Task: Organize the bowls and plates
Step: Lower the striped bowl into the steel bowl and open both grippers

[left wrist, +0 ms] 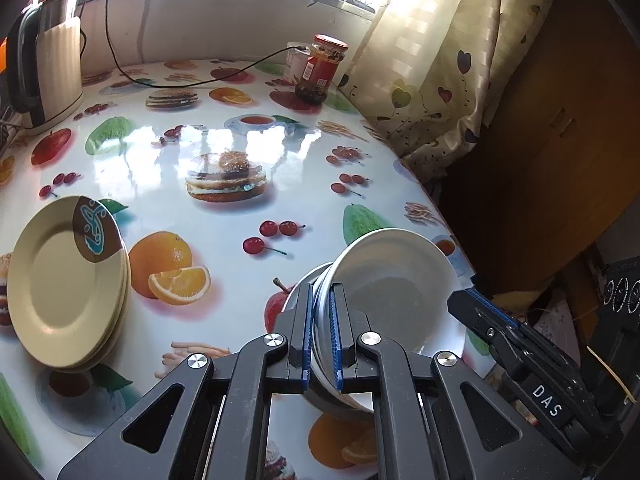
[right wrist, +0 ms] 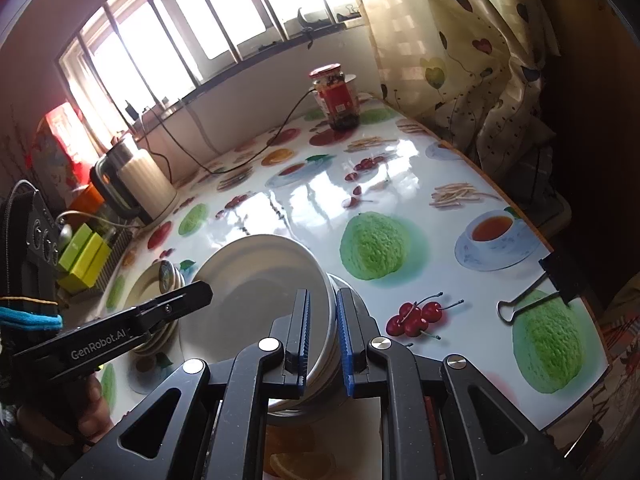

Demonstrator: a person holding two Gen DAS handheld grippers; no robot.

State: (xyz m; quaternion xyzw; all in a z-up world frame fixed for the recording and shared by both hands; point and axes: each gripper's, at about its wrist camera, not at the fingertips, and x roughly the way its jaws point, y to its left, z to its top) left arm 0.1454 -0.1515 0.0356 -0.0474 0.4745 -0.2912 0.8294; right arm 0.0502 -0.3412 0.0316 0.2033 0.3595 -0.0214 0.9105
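The left gripper (left wrist: pixel 323 334) has its blue-padded fingers nearly together on the rim of a stack of white bowls (left wrist: pixel 394 284), pinching the near edge. The right gripper (right wrist: pixel 323 336) straddles the same stack (right wrist: pixel 256 292) from the opposite side, its fingers narrowly parted around the rims; whether both pads actually press cannot be told. The top bowl sits tilted, its hollow facing up and away. In the left view the other tool shows as a black jaw just right of the bowls.

The stack rests near the edge of a table (left wrist: pixel 224 132) under a glossy oilcloth printed with fruit, burgers and teacups (window glare washes over its middle). A pile of cream plates (left wrist: pixel 66 284) lies well apart to the left, the top one marked with a dark patterned patch.

Farther back stand a white kettle (left wrist: pixel 52 64) by the wall and a red-lidded jar (left wrist: pixel 322 68) beside a heart-print curtain (left wrist: pixel 432 52), with a black cable (left wrist: pixel 224 74) running between them. A binder clip (right wrist: pixel 536 290) grips the tablecloth's right edge. Barred windows light the room.
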